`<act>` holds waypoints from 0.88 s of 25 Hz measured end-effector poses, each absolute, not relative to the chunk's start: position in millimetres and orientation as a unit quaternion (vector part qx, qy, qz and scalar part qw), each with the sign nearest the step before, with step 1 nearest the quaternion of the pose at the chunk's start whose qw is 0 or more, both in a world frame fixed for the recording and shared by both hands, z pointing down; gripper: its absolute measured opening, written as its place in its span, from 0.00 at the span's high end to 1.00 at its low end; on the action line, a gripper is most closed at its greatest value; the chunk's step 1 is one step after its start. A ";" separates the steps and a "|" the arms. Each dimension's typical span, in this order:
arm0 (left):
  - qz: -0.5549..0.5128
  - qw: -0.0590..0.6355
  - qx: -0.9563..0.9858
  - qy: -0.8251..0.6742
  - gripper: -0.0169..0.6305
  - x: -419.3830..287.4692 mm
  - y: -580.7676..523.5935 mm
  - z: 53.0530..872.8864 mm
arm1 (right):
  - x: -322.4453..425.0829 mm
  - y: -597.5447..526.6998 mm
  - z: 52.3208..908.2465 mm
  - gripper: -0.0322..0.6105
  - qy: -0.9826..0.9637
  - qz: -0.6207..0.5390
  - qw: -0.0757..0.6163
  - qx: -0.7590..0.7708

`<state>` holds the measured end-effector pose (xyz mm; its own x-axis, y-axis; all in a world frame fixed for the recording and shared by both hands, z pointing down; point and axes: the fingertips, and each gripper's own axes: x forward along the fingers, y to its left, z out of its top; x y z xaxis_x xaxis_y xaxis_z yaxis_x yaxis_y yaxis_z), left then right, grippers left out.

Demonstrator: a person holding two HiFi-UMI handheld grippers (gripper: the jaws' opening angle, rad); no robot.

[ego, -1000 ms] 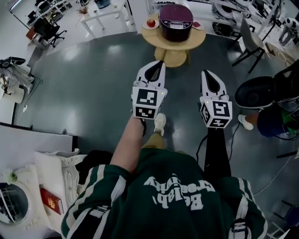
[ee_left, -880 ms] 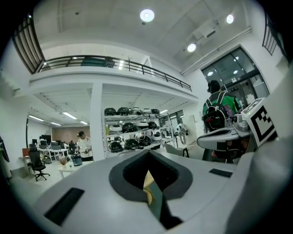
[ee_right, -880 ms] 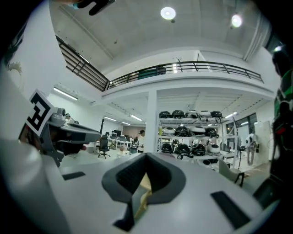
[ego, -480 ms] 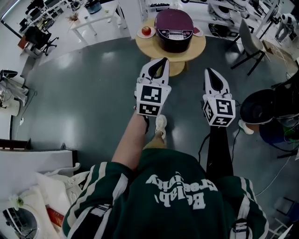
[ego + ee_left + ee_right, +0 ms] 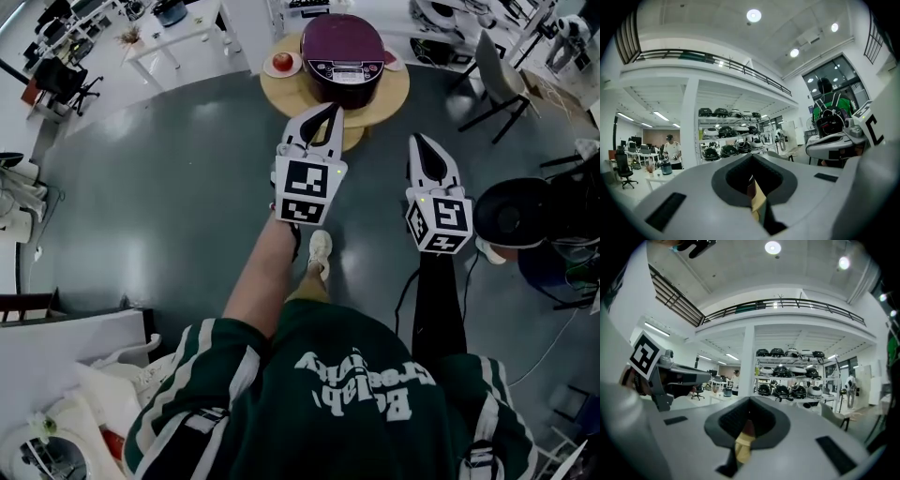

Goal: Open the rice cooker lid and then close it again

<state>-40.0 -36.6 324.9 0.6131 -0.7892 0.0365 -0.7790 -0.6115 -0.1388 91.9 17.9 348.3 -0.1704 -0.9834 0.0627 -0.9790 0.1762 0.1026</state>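
In the head view a dark purple rice cooker [image 5: 343, 58] with its lid down stands on a round wooden table [image 5: 394, 94] ahead of me. My left gripper [image 5: 330, 109] is shut and empty, its tip just short of the table's near edge. To its right, my right gripper [image 5: 418, 141] hangs over the floor, also shut and empty, further back from the table. In the left gripper view the left gripper [image 5: 751, 158] points at the room, and the cooker is hidden behind its closed jaws. The right gripper [image 5: 750, 401] in its own view likewise shows no cooker.
A red apple on a plate [image 5: 282, 63] sits left of the cooker. A chair [image 5: 502, 82] stands right of the table, and a black round seat [image 5: 511, 211] lies further right. A white desk [image 5: 178, 33] is at the back left. Shelves of helmets [image 5: 787, 390] fill the background.
The person has stepped forward, so the table and cooker sit lower and nearer in the head view. Both grippers have come closer to the table and stay shut.
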 end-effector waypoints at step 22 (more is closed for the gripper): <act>-0.079 0.056 -0.896 0.433 0.98 -33.4 -184.2 342.0 | 83.2 -138.1 351.9 0.94 -0.777 -0.009 0.067 0.625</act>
